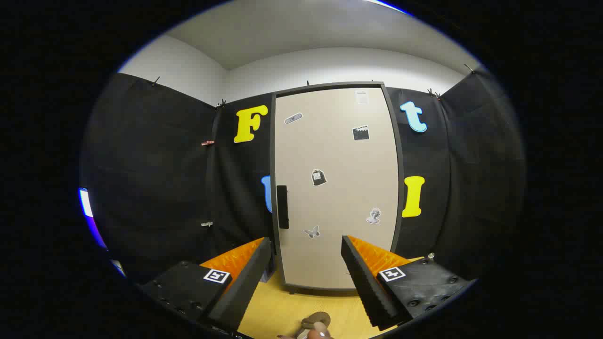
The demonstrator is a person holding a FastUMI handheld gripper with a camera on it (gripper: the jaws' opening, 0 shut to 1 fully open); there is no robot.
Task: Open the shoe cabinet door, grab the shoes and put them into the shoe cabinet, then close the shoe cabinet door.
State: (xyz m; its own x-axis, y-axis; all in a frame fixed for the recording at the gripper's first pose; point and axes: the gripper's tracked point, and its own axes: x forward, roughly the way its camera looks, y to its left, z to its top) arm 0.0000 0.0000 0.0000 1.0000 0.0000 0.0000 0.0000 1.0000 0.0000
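Facing smooth beige cabinet door (pixel 337 188), jaws spread.

The gripper (pixel 306 263) has its fingers wide apart, with nothing between them. Beyond them stands the shoe cabinet (pixel 335 188), its beige door (pixel 339 155) closed and carrying small stickers. A dark handle (pixel 282 206) sits on the door's left edge, above the left finger. Below the fingers lies the wooden floor (pixel 278 313).
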